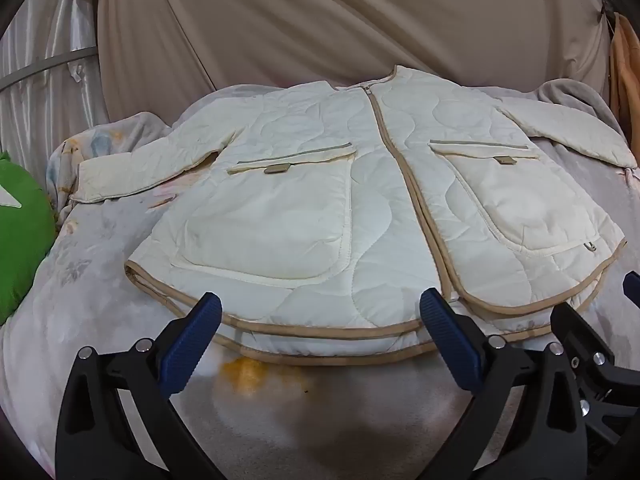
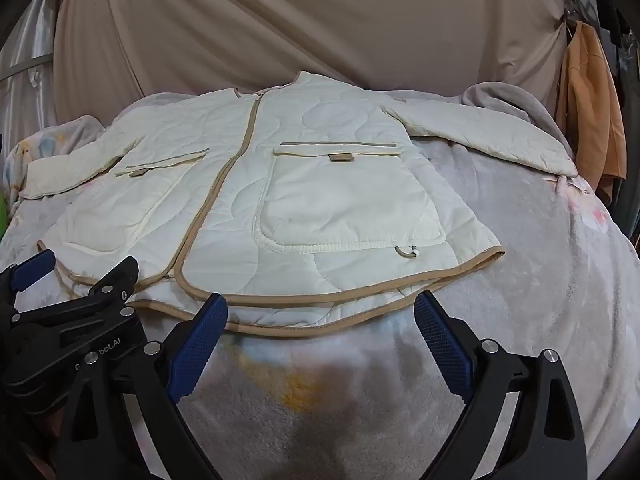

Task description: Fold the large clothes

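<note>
The blanket covers the whole bed under me, pale grey with faded flowers, and it serves as my work surface for the fold. A tan curtain hangs behind it along the far side.

On the blanket lies the jacket, cream and quilted with tan trim, spread face up and zipped closed, collar at the far side and hem toward me. It fills the middle of the bed. I judge it was laid flat this way so that the sleeves and sides can be brought in over the front. The left sleeve reaches out toward the left edge of the bed, and the right sleeve runs out to the far right, both clear of the body. Two large patch pockets sit on the front, one on each side of the zip.

A green cushion rests at the left edge of the bed, well apart from the hem. Orange clothes hang at the far right; what they hang from I cannot make out through the lens warp.

My left gripper hovers just near the hem left of the zip, jaws spread fully wide and holding nothing. My right gripper waits near the hem on the right half, equally wide and empty. Neither pad appears to touch the cloth. No fold is made yet.
</note>
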Demonstrator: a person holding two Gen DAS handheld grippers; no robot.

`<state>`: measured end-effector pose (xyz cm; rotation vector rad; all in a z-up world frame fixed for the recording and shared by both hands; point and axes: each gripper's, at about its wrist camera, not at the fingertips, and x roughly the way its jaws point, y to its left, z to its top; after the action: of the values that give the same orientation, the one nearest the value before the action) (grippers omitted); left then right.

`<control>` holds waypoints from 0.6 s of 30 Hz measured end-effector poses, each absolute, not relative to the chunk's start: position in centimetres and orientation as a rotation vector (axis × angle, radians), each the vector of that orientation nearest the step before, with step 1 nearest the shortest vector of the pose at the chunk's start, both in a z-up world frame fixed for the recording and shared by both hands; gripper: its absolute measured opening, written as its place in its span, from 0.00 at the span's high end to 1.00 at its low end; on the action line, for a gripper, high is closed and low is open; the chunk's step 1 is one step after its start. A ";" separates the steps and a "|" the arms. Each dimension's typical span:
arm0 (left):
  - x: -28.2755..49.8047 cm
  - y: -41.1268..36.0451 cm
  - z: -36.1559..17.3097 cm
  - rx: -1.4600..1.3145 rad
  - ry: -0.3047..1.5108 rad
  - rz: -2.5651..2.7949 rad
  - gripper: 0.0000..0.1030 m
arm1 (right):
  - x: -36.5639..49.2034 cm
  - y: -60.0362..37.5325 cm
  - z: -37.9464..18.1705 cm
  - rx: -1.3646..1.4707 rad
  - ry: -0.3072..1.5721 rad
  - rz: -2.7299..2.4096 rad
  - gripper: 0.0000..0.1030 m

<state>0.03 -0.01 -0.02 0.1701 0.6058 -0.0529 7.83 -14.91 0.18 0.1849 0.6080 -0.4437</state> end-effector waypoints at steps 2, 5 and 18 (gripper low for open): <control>0.0 0.0 0.0 0.170 0.606 -0.053 0.06 | 7.9 -14.9 0.2 0.185 0.613 -0.443 0.10; 0.0 0.0 0.0 0.171 0.605 -0.053 0.06 | 7.9 -14.9 0.1 0.185 0.614 -0.443 0.10; 0.1 0.0 0.0 0.173 0.609 -0.052 0.06 | 7.9 -15.0 0.1 0.187 0.619 -0.442 0.10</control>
<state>0.05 -0.02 -0.03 0.1728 0.6091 -0.0519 7.90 -14.97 0.06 0.1874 0.6189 -0.4424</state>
